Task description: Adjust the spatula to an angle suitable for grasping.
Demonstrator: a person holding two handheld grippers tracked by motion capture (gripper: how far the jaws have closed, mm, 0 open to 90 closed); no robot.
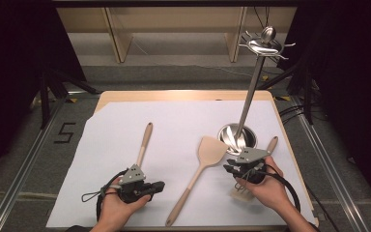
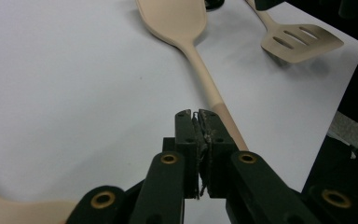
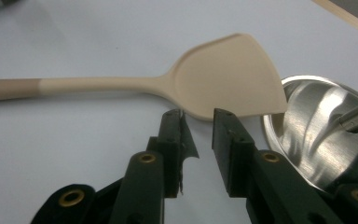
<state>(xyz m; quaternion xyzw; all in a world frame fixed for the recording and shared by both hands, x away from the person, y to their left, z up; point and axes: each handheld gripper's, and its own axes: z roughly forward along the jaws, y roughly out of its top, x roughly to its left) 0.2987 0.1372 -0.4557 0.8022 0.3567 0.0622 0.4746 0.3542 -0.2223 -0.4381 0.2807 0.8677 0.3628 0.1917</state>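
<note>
Table (image 1: 125, 96) under white sheet (image 1: 125, 145), dark room; left tool (image 2: 196, 114) closed empty, right tool (image 3: 198, 116) open.

In the high view the right claw (image 1: 235, 169) and its hand (image 1: 265, 186) cover most of the slotted spatula (image 1: 272, 143), leaving its handle end and a pale blurred patch below the hand. In the left claw view that spatula's handle is cut by the top edge, as is the flat spatula (image 2: 177, 21); a third pale utensil (image 2: 18, 211) is cut by the bottom left corner. In the right claw view the flat spatula's handle runs off the left edge, and the right edge cuts the rack's steel base (image 3: 317, 130) and its pole (image 3: 356, 119). The left claw (image 2: 196, 116) hides part of the handle behind it.
</note>
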